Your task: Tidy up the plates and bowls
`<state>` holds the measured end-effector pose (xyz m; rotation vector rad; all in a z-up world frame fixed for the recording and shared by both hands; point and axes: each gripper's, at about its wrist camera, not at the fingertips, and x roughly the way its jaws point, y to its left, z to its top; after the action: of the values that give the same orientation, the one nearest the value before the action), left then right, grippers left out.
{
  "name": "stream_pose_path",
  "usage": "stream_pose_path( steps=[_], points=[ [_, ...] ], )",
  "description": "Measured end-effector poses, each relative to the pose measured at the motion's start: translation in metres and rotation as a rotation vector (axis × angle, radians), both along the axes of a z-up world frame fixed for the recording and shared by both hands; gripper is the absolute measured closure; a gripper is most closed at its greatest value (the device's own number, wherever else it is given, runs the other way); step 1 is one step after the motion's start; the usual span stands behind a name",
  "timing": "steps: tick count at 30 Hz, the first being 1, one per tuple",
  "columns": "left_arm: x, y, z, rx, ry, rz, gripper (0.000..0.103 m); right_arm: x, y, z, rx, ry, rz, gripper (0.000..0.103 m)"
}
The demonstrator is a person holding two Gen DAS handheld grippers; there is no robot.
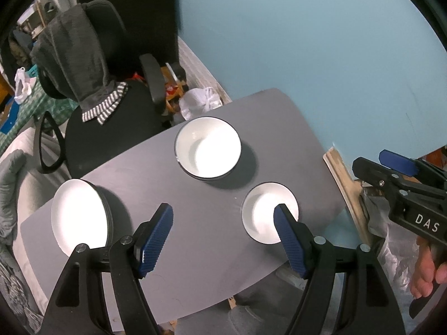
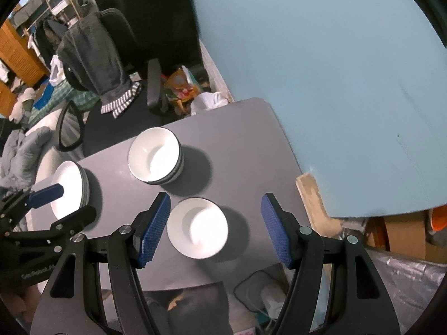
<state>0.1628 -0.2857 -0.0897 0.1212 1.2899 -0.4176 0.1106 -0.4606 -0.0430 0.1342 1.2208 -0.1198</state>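
A grey table point(image 1: 195, 240) point(image 2: 245, 145) holds three white pieces with dark rims. A stack of bowls point(image 1: 208, 148) point(image 2: 155, 159) stands at the far middle. A stack of plates point(image 1: 79, 217) point(image 2: 71, 188) sits at the left edge. A single small bowl point(image 1: 266, 209) point(image 2: 198, 229) sits at the near right. My left gripper point(image 1: 223, 237) is open and empty above the table, between the plates and the small bowl. My right gripper point(image 2: 215, 226) is open and empty, hovering above the small bowl, which shows between its fingers. The right gripper also shows at the right edge of the left wrist view point(image 1: 396, 178).
A black office chair point(image 1: 111, 106) draped with a grey garment stands behind the table. A blue wall point(image 1: 307, 42) runs along the table's right side. A white plastic bag point(image 1: 199, 102) lies on the floor past the far edge. Boxes and plastic sheeting point(image 2: 405, 240) sit at the right.
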Motion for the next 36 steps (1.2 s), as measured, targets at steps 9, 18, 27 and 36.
stream_pose_path(
  steps=[9,18,27,36],
  points=[
    [-0.004,-0.020,-0.011,-0.006,0.030,-0.043,0.027,-0.011,-0.012,-0.010,0.001,0.026,-0.034,0.036],
    [-0.002,-0.029,-0.038,0.007,0.087,-0.068,0.027,-0.011,-0.020,-0.033,0.014,0.063,-0.048,0.036],
    [0.003,-0.033,-0.077,0.018,0.144,-0.067,0.027,-0.008,-0.025,-0.082,0.048,0.119,-0.042,0.037],
    [0.006,-0.037,-0.125,0.023,0.216,-0.044,0.027,-0.006,-0.021,-0.127,0.046,0.159,-0.004,0.036]
  ],
)
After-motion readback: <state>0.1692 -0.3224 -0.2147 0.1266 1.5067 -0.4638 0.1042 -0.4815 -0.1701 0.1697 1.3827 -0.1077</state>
